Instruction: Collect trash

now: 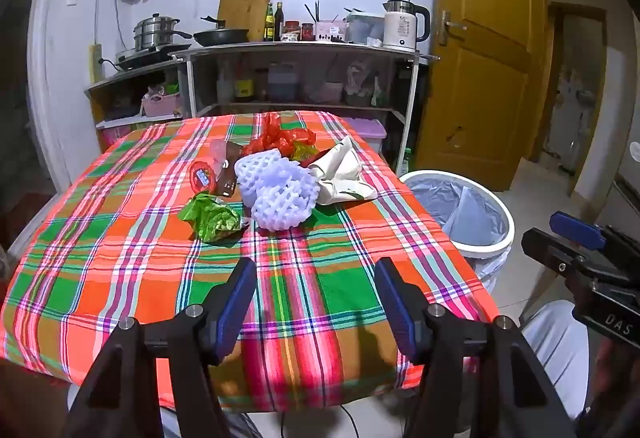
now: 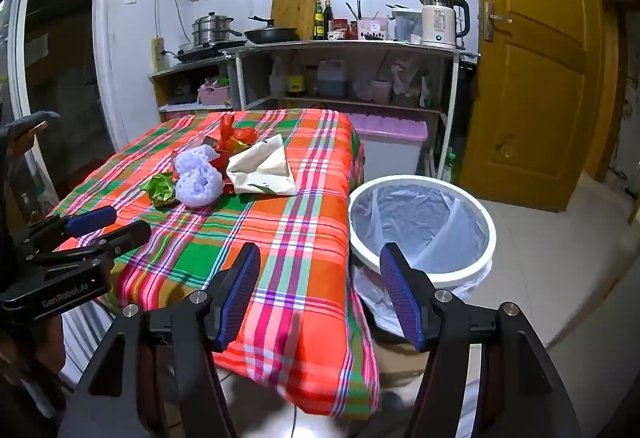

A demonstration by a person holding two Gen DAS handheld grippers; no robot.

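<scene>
my left gripper [image 1: 316, 302] wide open, empty, hovering over near edge of plaid table [image 1: 120, 246]. my right gripper [image 2: 320, 294] same, wide open, nothing held, over table corner beside lined bin [image 2: 420, 278]. trash pile mid-table, untouched: white foam netting [image 1: 276, 193], green wrapper [image 1: 214, 217], red bag [image 1: 280, 137], crumpled paper [image 1: 344, 173], round red lid [image 1: 202, 175]. bin looks empty apart from liner. judgement: nothing collected yet, all pieces left.
</scene>
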